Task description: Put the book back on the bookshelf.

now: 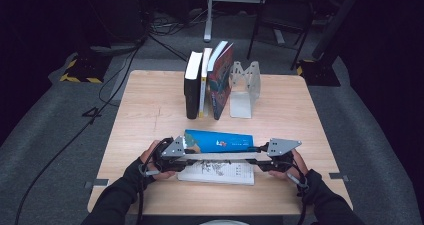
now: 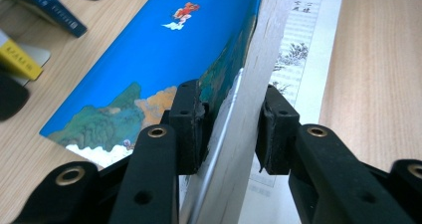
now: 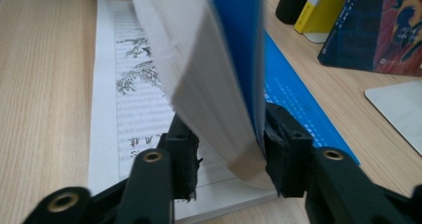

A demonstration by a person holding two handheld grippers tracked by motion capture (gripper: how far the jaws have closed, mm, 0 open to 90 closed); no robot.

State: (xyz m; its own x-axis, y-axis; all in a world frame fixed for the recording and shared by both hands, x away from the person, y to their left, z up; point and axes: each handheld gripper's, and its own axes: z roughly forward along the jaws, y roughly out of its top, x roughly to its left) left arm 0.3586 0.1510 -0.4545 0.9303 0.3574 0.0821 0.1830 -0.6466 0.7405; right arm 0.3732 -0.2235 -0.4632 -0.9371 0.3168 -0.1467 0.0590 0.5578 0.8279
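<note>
Blue book's point(image 2: 164, 55) far end cropped

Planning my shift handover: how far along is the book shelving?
Done: three books stand beside the bookend. In hand: the blue book, tipped on edge between the left hand-held gripper and right hand-held gripper. Remaining, likely: shelving it, then the white book lying flat.

Worktop point(image 1: 150, 115) fills frame centre. Upper centre: three books point(image 1: 207, 80) upright in a row, bookend point(image 1: 244, 87) just right of them. Lower centre: tilted book point(image 1: 218, 141) on an open book point(image 1: 217, 173), between left gripper point(image 1: 186, 152) at its left end and right gripper point(image 1: 260, 154) at its right.
</note>
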